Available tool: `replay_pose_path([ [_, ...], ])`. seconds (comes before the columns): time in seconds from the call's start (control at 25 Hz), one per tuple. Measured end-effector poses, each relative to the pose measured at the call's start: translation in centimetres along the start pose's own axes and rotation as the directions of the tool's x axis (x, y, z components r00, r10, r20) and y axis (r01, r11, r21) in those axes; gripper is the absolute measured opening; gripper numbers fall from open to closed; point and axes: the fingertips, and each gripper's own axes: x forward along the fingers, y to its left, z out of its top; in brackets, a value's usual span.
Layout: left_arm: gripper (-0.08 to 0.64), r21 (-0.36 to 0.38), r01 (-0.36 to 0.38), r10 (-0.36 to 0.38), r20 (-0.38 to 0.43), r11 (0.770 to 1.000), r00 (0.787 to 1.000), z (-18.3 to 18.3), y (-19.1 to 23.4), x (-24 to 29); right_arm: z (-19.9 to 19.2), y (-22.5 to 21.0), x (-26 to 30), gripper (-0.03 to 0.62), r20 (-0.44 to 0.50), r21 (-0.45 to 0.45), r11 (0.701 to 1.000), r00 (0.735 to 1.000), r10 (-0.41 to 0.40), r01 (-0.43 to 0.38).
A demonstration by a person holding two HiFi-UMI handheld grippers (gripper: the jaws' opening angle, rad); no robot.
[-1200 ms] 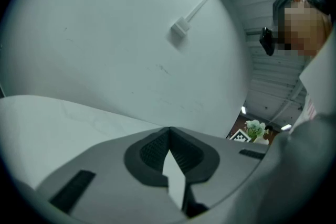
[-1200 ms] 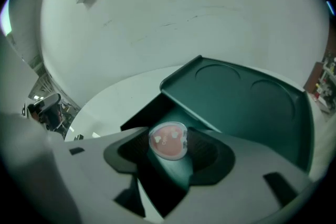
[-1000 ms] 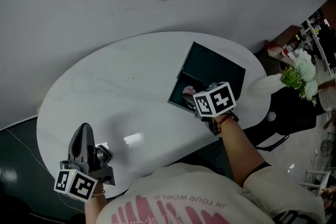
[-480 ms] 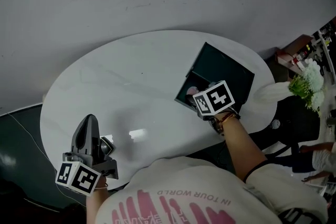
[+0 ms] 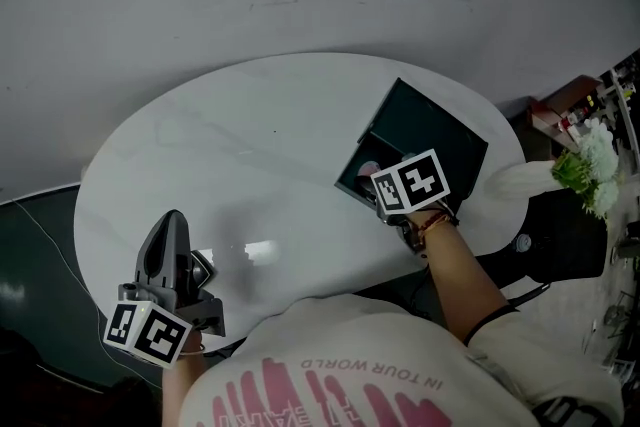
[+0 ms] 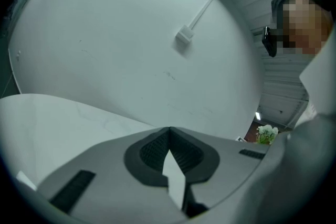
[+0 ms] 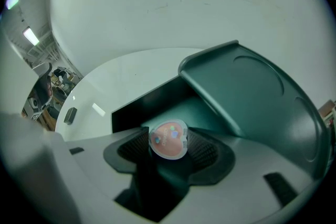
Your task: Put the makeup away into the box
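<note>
Compact point(image 7: 168, 139) held over the open box point(image 7: 137, 106)
Right gripper point(image 7: 168, 150) fingers clamp the compact; released off-centre, it could clip the box wall below them. Left gripper point(image 6: 168, 136) fingers closed, empty.

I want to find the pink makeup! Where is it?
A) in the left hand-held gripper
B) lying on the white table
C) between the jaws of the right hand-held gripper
C: the right gripper view shows the pink makeup pinched between the pads of the right hand-held gripper, over the open dark box.
</note>
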Motion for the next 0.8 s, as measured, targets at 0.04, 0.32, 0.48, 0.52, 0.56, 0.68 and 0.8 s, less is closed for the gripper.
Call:
replay_pose_path([
  [0.04,0.002,0.001,-0.002,0.002,0.002,1.0,1.0,0.1,0.0,-0.1,0.0,0.0,0.0,0.236,0.0,0.003,1.0,1.0,0.0,0.0],
  [0.32,0.002,-0.009,-0.011,0.012,0.014,1.0,1.0,0.4,0.7,-0.9,0.0,-0.3,-0.1,0.241,0.002,0.003,1.0,1.0,-0.017,0.017],
  [0.48,0.002,-0.015,-0.01,0.011,0.017,1.0,1.0,0.5,1.0,-1.5,0.1,-0.3,-0.5,0.253,0.01,0.011,1.0,1.0,-0.023,0.023],
  [0.52,0.002,-0.014,-0.009,0.009,0.02,1.0,1.0,0.7,1.1,-1.7,0.2,-0.3,-0.6,0.257,0.015,0.013,1.0,1.0,-0.026,0.026],
  [0.56,0.002,-0.014,-0.008,0.008,0.023,1.0,1.0,0.8,1.2,-1.8,0.4,-0.2,-0.9,0.258,0.021,0.014,0.999,0.999,-0.03,0.029],
  [0.68,0.002,-0.012,-0.008,0.008,0.035,1.0,0.999,1.3,1.6,-2.6,1.0,0.1,-2.1,0.258,0.05,0.012,0.999,0.998,-0.042,0.042],
  [0.8,0.002,-0.012,-0.013,0.014,0.05,1.0,0.999,2.0,2.2,-3.5,3.0,1.2,-4.2,0.256,0.111,-0.015,0.998,0.992,-0.052,0.054],
])
